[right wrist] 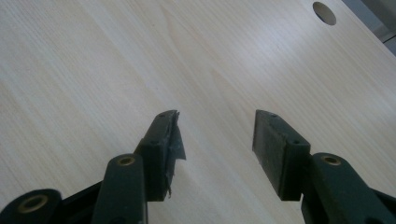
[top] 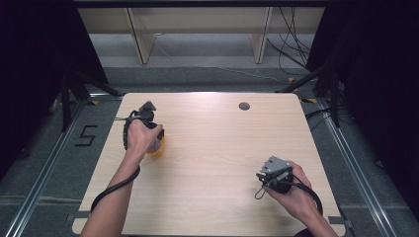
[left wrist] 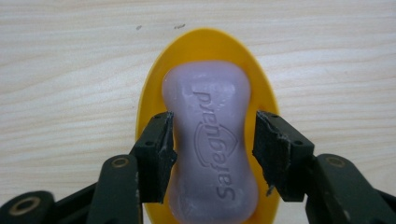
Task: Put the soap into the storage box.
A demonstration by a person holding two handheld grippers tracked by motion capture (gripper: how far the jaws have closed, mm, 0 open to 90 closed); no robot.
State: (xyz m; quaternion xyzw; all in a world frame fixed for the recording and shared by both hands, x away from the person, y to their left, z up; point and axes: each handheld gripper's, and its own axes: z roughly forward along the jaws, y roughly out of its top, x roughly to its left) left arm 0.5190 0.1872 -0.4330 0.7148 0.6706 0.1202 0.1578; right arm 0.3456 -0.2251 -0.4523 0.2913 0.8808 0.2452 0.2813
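A lilac soap bar [left wrist: 210,140] embossed "Safeguard" lies in an oval yellow dish [left wrist: 205,44] on the wooden table. My left gripper [left wrist: 212,135] is open and straddles the bar's narrow waist. Its left jaw touches the soap, and a small gap shows at the right jaw. From the high view, the dish [top: 158,149] peeks out under the person's left hand and the left gripper [top: 156,142] at the table's left. My right gripper [top: 264,174] is held at the front right. It stands open over bare wood [right wrist: 215,135] with nothing between its jaws.
A round cable hole [top: 244,106] sits near the table's far edge, also seen as the hole [right wrist: 324,12] ahead of the right gripper. Cables trail from both grippers along the forearms. Table edges drop to grey floor with rails on both sides.
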